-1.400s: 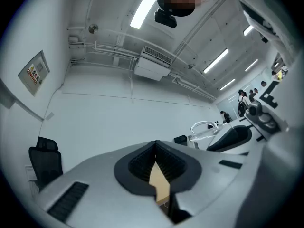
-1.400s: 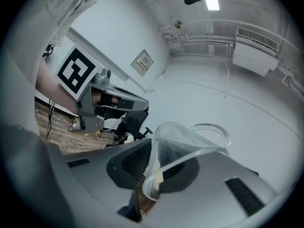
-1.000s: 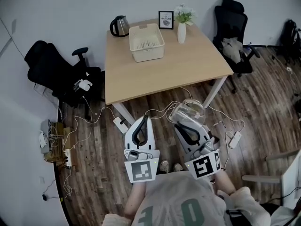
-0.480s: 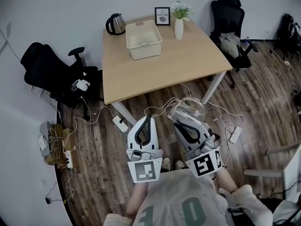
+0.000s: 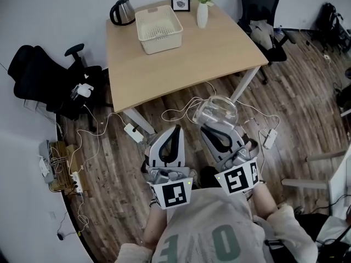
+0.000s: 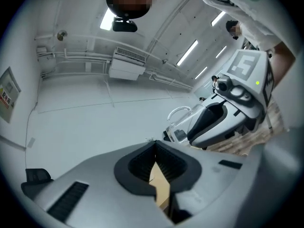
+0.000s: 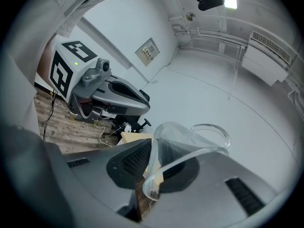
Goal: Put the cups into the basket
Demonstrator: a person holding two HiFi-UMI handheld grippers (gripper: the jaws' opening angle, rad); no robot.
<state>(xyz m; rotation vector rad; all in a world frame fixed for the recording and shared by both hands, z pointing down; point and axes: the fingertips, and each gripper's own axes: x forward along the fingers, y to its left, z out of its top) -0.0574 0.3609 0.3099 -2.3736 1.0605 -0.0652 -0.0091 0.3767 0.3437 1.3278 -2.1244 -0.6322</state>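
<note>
A person's right gripper (image 5: 218,129) pinches the rim wall of a clear glass cup with a looped handle (image 5: 215,112), one finger apparently inside the mouth and the other outside. The cup juts out beyond the fingertips, its long axis roughly in line with the jaws, mouth facing the gripper, base and handle on the far side. The left gripper (image 5: 174,128), just beside it, has its fingers pressed together on nothing. A cream slotted plastic basket (image 5: 159,29) sits well ahead of both sets of fingertips on a pale wooden table (image 5: 219,53).

Office room. Black swivel chairs (image 5: 38,80) flanked a pale wooden surface (image 5: 186,64) carrying a kettle (image 5: 122,11) and framed sign (image 5: 180,0). Power strips (image 5: 78,183) and cables lay across the plank floor (image 5: 115,212). A wall air-conditioner (image 6: 126,66) hung high up.
</note>
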